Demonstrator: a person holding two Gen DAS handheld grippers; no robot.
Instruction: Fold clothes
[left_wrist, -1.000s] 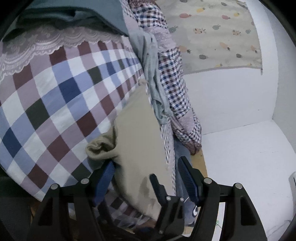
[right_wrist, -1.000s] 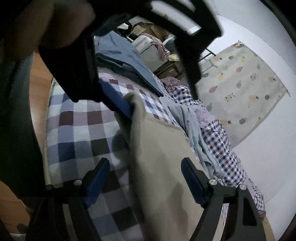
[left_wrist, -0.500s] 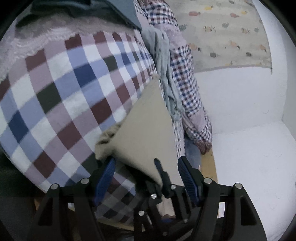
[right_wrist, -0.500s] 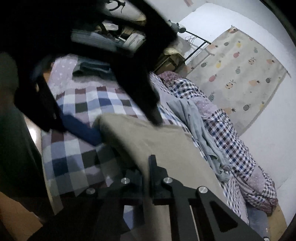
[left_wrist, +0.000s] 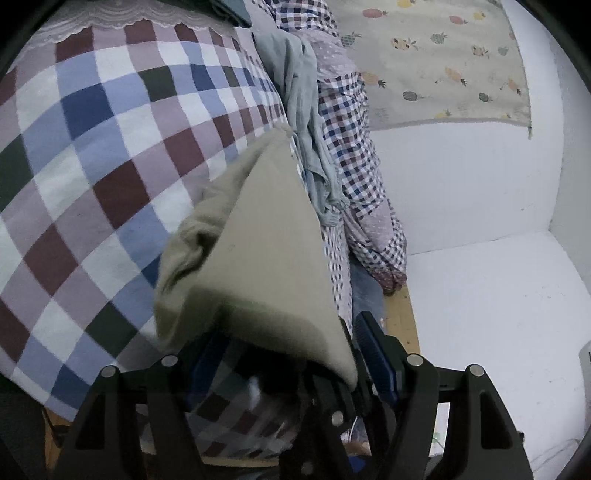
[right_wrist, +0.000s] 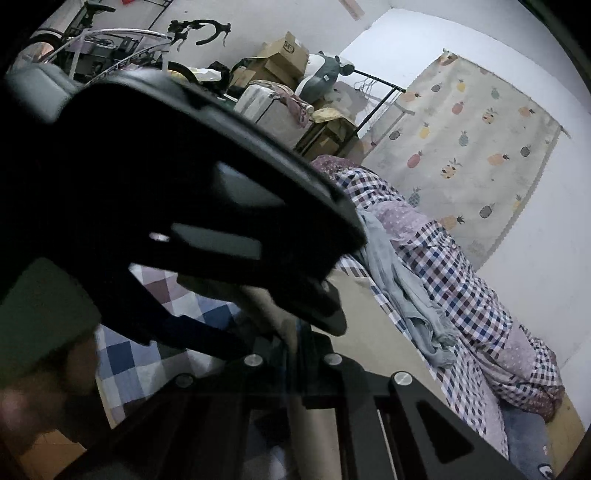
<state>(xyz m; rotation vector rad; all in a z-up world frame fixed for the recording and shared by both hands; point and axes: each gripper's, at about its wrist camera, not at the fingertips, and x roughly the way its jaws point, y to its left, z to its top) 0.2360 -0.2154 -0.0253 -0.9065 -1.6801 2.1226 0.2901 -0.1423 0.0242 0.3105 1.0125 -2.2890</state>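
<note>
Both jaws first: the left gripper (left_wrist: 291, 363) stands wide apart with nothing pinched, while the right gripper (right_wrist: 295, 354) is clamped tight on the near edge of the beige garment (left_wrist: 258, 251). That cloth is lifted off the checkered bedspread (left_wrist: 92, 155), its long axis running away from the cameras to a pointed far corner. Off to its right lie a small-check quilt (left_wrist: 347, 140) and a grey-blue garment (left_wrist: 306, 122), just beside it. From the right wrist view the left tool's black body blocks most of the frame; cardboard boxes (right_wrist: 280, 59) are stacked behind, contents not visible.
</note>
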